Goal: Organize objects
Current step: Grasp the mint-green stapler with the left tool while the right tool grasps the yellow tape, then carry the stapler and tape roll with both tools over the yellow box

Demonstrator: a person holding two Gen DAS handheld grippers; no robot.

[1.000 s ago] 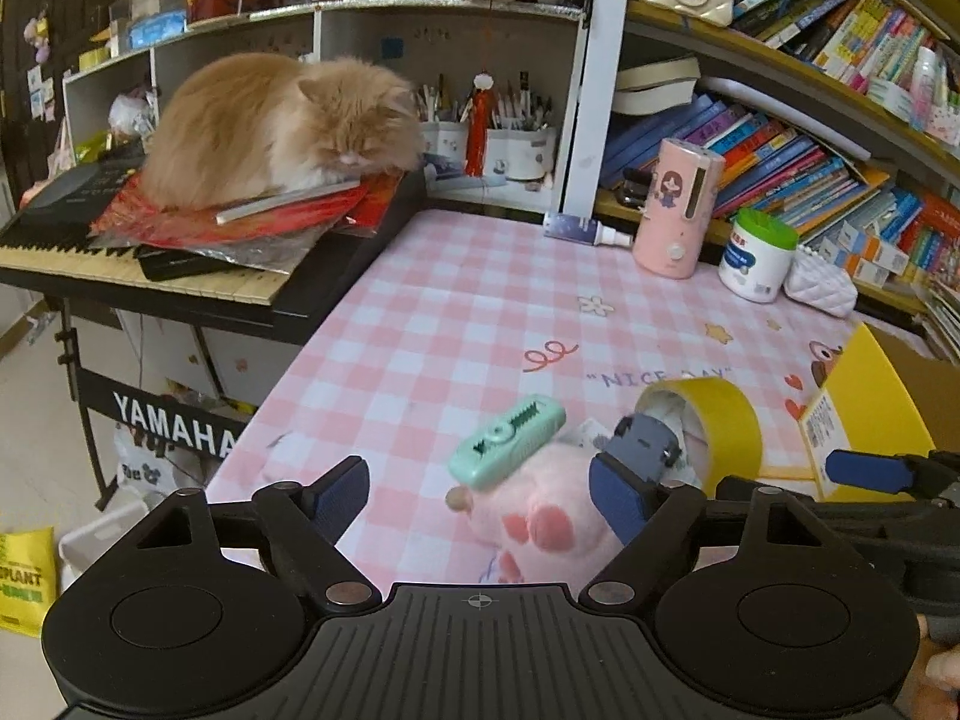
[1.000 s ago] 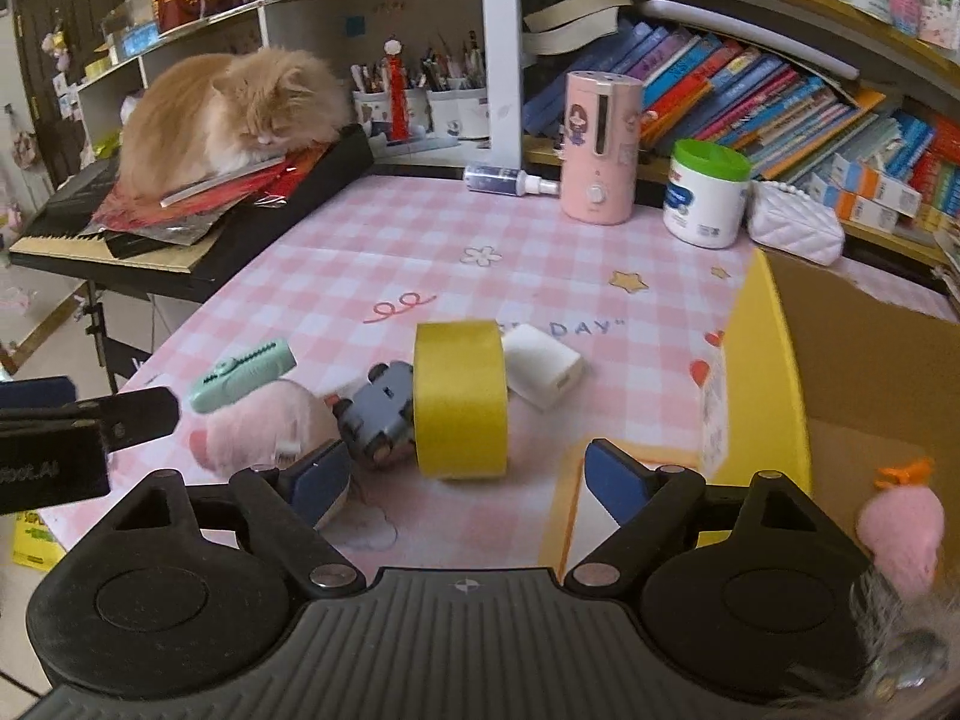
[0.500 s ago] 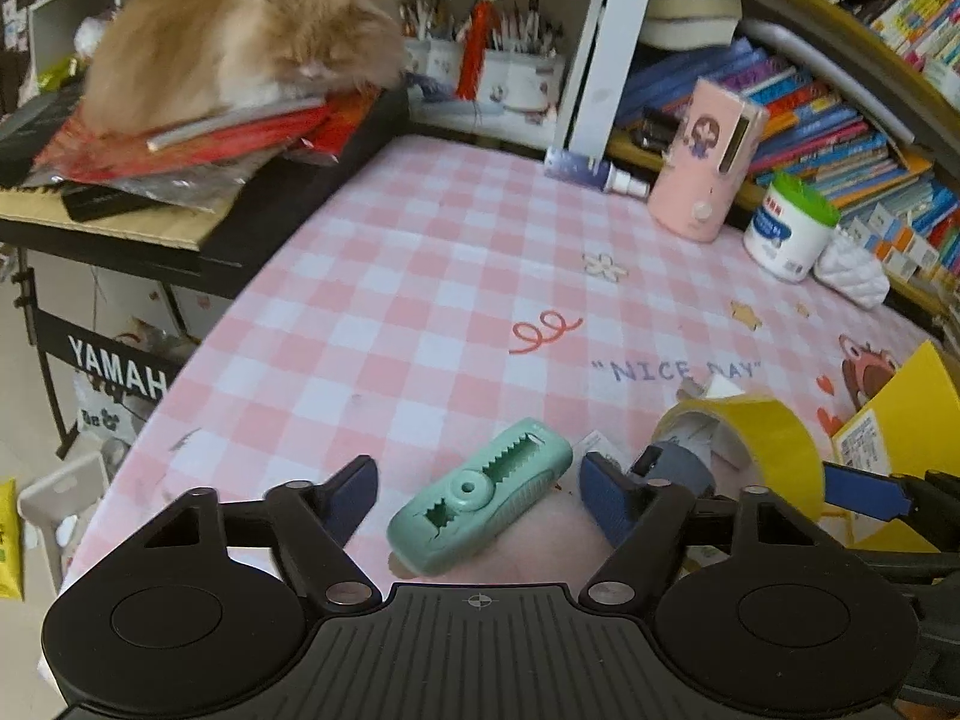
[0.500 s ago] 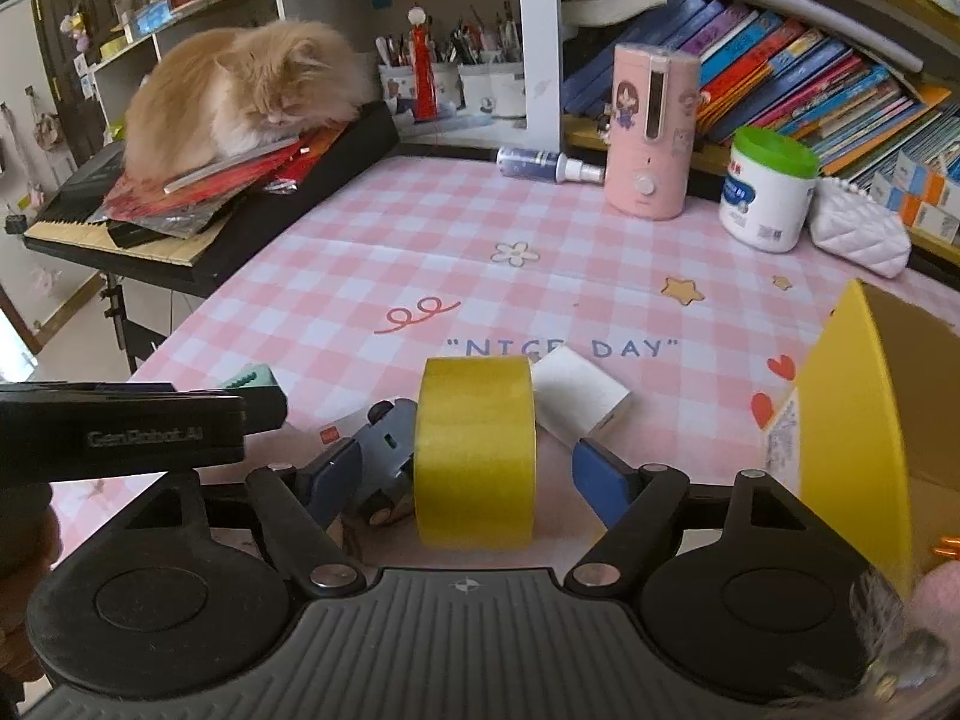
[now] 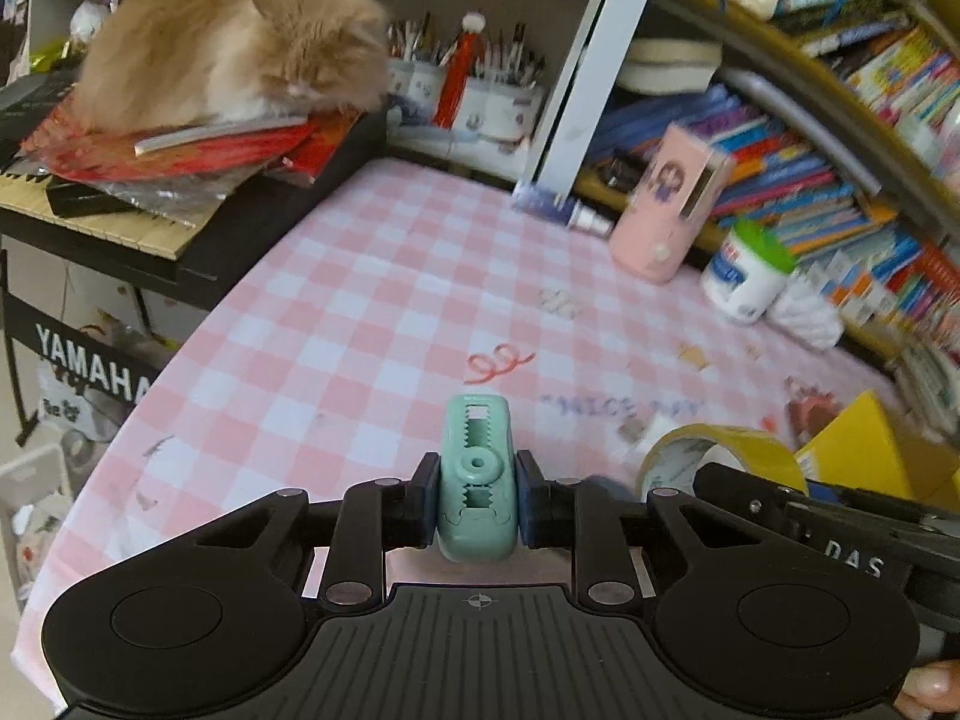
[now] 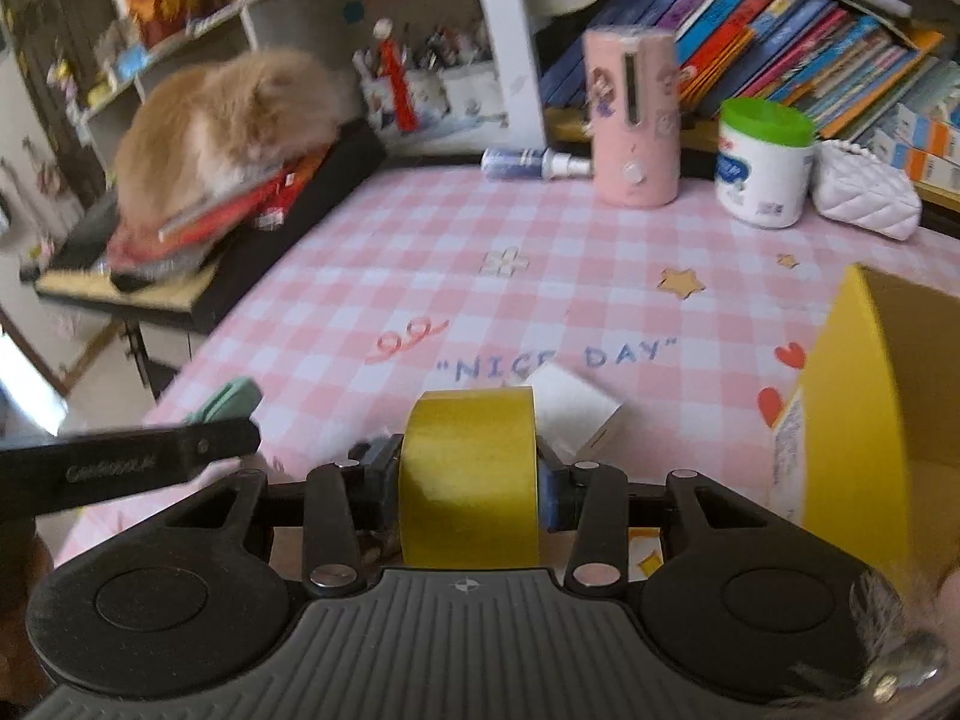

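On the near bench, the left hand-held gripper (image 5: pixel 477 504), jaws just closed, clamps the green clip (image 5: pixel 477 474), while the right hand-held gripper (image 6: pixel 468 486) likewise pinches the yellow tape (image 6: pixel 468 474) left of the box (image 6: pixel 852 408).

Table (image 6: pixel 540 276): tape roll (image 6: pixel 471 474) at near edge, small box (image 6: pixel 570 405) touching it just behind. Clip (image 5: pixel 477 474) left of the roll, nearer the left edge. Open carton (image 6: pixel 864 420) at near right corner. Along the far edge, left to right: spray bottle (image 6: pixel 534 163), cylinder (image 6: pixel 636 120), jar (image 6: pixel 762 165), pouch (image 6: pixel 864 195). Cat (image 6: pixel 222 126) on the keyboard (image 5: pixel 198 240) beyond the left edge.
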